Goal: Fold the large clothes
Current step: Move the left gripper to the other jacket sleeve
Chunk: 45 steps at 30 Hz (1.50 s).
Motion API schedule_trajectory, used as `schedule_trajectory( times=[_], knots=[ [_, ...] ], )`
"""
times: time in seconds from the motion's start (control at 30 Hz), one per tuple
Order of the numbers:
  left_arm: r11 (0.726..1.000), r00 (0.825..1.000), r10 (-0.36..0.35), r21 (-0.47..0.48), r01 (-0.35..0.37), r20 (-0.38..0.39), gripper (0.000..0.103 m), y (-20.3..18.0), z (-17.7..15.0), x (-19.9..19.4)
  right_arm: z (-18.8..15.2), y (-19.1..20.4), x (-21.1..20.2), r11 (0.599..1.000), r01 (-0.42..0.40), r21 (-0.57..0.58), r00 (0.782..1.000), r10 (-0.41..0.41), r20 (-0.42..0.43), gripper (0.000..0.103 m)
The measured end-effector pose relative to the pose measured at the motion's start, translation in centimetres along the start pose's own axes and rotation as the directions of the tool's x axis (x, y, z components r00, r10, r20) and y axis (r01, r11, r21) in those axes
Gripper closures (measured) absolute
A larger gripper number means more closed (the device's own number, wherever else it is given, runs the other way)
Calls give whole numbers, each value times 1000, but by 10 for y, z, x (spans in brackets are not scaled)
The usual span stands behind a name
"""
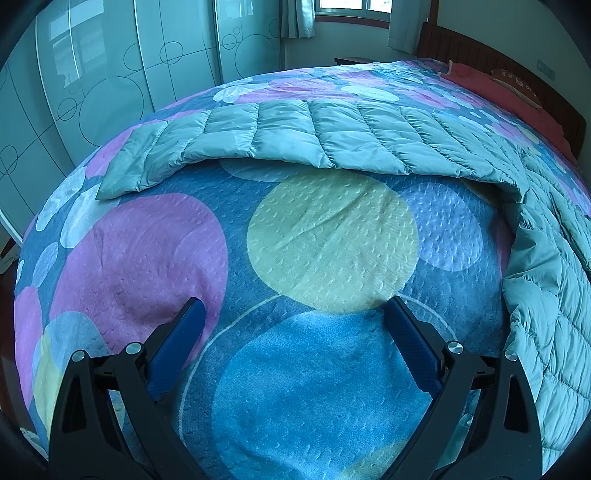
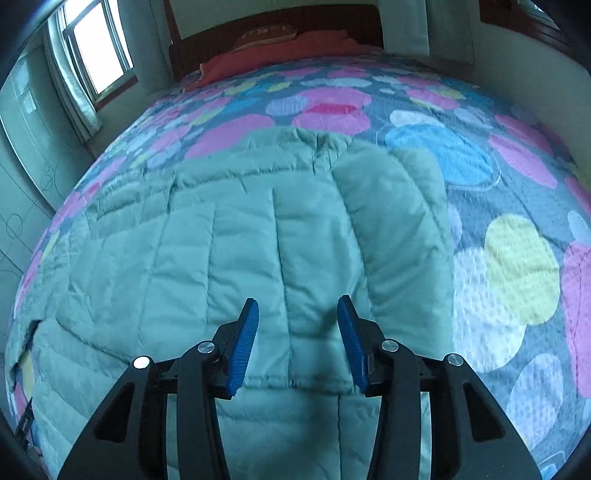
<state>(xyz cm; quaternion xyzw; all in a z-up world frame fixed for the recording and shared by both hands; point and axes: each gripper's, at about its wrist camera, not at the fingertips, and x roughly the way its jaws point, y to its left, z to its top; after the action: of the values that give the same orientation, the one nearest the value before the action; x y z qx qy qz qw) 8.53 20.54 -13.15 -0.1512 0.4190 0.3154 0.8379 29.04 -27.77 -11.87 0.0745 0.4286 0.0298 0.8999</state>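
Between the blue pads of the right claw (image 2: 297,314) sat a quilted panel of the pale green puffer jacket (image 2: 229,236), and the jaws stood partly open with nothing pinched; I couldn't tell for sure whether the tips were touching the fabric or hanging just above it. Over on the other side, the left claw (image 1: 293,310) was spread wide over bare bedspread (image 1: 325,373), holding nothing either.

The jacket was lying flat on the bed, body spread out under the right claw, with one long sleeve (image 1: 280,136) stretched away across the bedspread in the left wrist view, its cuff end (image 1: 122,177) off to the far left. My guess is it's light and squishy, all air and down, with a slick shell that would slide out of a shallow pinch. I'd grab along a stitched seam or the hem (image 2: 295,387) near the right claw, where it's thin enough to bite, not mid-puff.

Room-wise it looked fine: lots of open bedspread between the sleeve and the left claw for folding inward. The wardrobe doors (image 1: 92,74) ran close along the left edge of the bed, and a red pillow (image 2: 280,51) sat up by the headboard (image 2: 280,22), well apart from the jacket.
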Motion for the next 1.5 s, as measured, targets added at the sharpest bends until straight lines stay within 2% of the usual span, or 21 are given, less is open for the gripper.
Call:
schedule_trajectory(
  times=[0.07,0.13,0.23,0.27,0.3,0.37,0.43,0.53,0.63,0.73,0.83,0.93,1.17,1.33,1.5],
  knots=[
    [1000,1000,0,0,0,0,5,0,0,0,21,-7,3,999,30,11,999,-30,44,58],
    [1000,1000,1,1,-1,0,5,1,0,1,36,-14,16,998,51,35,997,-53,48,58],
    [1000,1000,2,1,-2,0,5,1,0,1,46,-33,55,994,84,75,996,-83,-19,58],
    [1000,1000,2,1,-2,0,5,1,0,1,45,-38,69,993,83,80,995,-79,-60,58],
    [1000,1000,1,1,-1,0,5,0,0,1,44,-40,76,994,78,72,995,-73,-64,58],
    [1000,1000,1,1,-1,0,5,0,-1,0,46,-36,72,995,86,54,995,-83,-63,57],
    [1000,1000,0,0,0,0,5,0,-1,1,47,-35,58,996,58,74,997,-54,-55,57],
    [1000,1000,3,2,-3,1,5,0,-1,1,35,-32,34,995,55,77,998,-55,-2,57],
    [1000,1000,4,3,-4,1,4,0,0,1,14,-33,45,995,87,48,996,-86,-35,52],
    [1000,1000,3,4,-3,-1,4,2,1,1,8,-29,40,992,123,13,992,-123,-15,52],
    [1000,1000,6,5,-6,2,4,0,0,2,1,-20,7,997,56,54,998,-57,18,52],
    [1000,1000,9,6,-9,3,4,1,0,2,-17,-4,-12,999,49,1,998,-49,37,52],
    [1000,1000,2,3,-2,3,4,0,-1,1,-40,4,17,993,109,-50,994,-110,1,52],
    [998,998,-56,-33,56,-3,4,7,3,-4,-42,8,18,991,117,-64,993,-117,9,48],
    [972,985,-170,-159,174,36,5,38,10,-9,-44,7,16,993,105,-57,994,-103,23,46]
  ],
)
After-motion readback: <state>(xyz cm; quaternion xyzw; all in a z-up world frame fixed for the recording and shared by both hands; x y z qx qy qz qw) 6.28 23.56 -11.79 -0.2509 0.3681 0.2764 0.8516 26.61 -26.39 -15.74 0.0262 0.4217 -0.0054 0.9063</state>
